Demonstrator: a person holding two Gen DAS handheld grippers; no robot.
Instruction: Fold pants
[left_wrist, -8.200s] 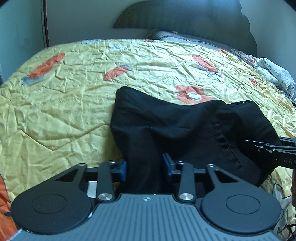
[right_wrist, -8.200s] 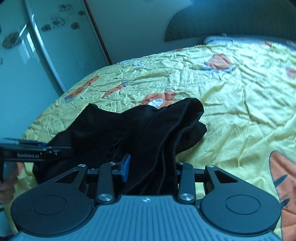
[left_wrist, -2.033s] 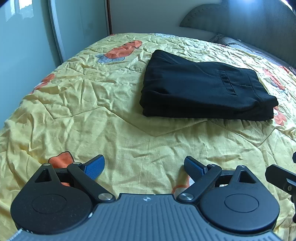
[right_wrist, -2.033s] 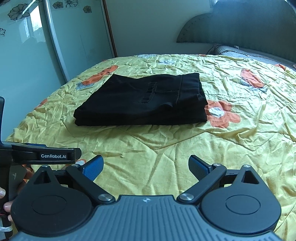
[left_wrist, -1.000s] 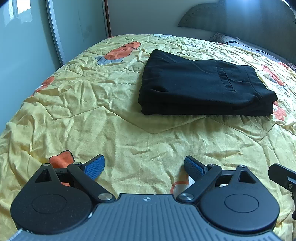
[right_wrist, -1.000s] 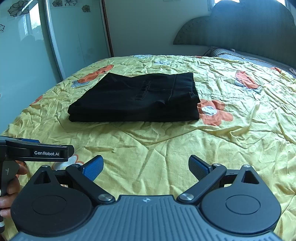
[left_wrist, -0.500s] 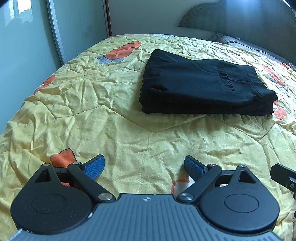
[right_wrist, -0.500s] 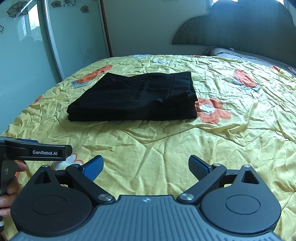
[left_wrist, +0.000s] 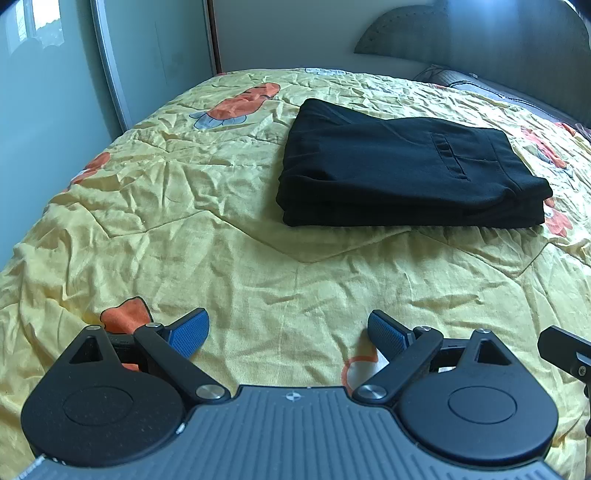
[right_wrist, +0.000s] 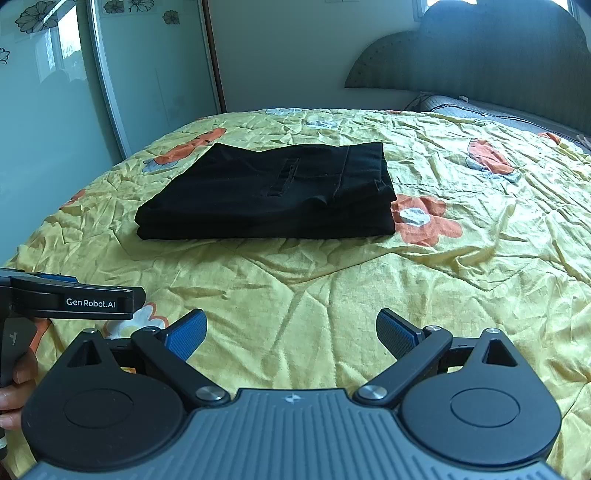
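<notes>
The bed (left_wrist: 229, 258) fills both views, spread with a crumpled yellow quilt (right_wrist: 332, 288) printed with orange flowers. Behind the bed rises a dark padded headboard (right_wrist: 498, 62), and along the bed's far-left side runs a glass sliding door (right_wrist: 48, 92) with flower decals near the top. A grey pillow (right_wrist: 461, 105) lies on the bed right under the headboard.

On the bed, towards the middle of the quilt, sit the black pants (left_wrist: 402, 170), folded into a flat, neat rectangle of several layers, a back pocket slit facing up. Nothing touches them; they lie well apart from both tools. From the right wrist view the pants (right_wrist: 273, 192) lie just beside an orange flower with a white centre.

Over the near edge of the bed, the left tool (left_wrist: 288, 328) hovers with its blue-padded fingers spread wide and released, only quilt between them. The right tool (right_wrist: 291, 328) hangs over the same near stretch of bed, likewise spread wide, gripping nothing. In the right wrist view the left tool's black arm, lettered GenRobot.AI, pokes in at the left edge, and a person's hand (right_wrist: 14, 391) wraps its handle.
</notes>
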